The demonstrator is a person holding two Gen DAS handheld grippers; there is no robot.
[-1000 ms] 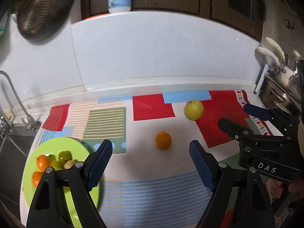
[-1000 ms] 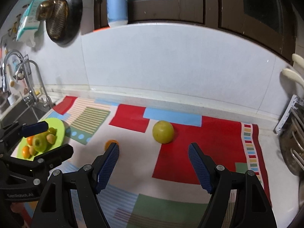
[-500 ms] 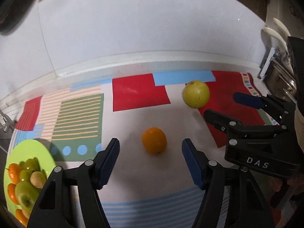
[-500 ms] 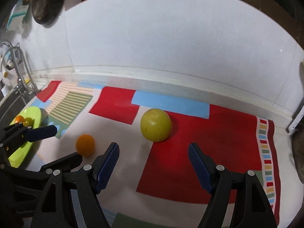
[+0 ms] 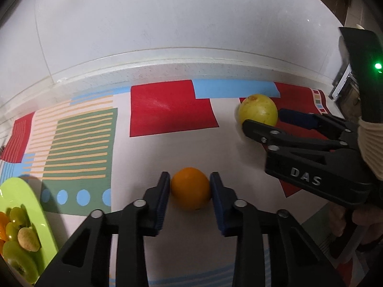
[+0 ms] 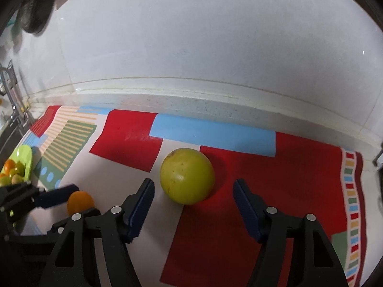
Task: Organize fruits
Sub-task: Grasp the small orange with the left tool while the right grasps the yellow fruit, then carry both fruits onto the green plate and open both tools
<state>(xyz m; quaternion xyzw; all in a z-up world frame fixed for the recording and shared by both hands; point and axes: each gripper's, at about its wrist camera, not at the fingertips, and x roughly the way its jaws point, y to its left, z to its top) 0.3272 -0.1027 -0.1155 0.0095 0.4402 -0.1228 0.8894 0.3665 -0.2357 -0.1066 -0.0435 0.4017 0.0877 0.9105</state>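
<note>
Orange sits on the mat, pinched between the left gripper's blue pads, just right of the green plate. From the right wrist, the right gripper, jaws just closing yet still spread, flanks the yellow-green fruit without touching.

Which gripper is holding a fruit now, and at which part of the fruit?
The left gripper holds the small round orange fruit by its two opposite sides. The right gripper has been closing around the large yellow-green round fruit without touching it.
</note>
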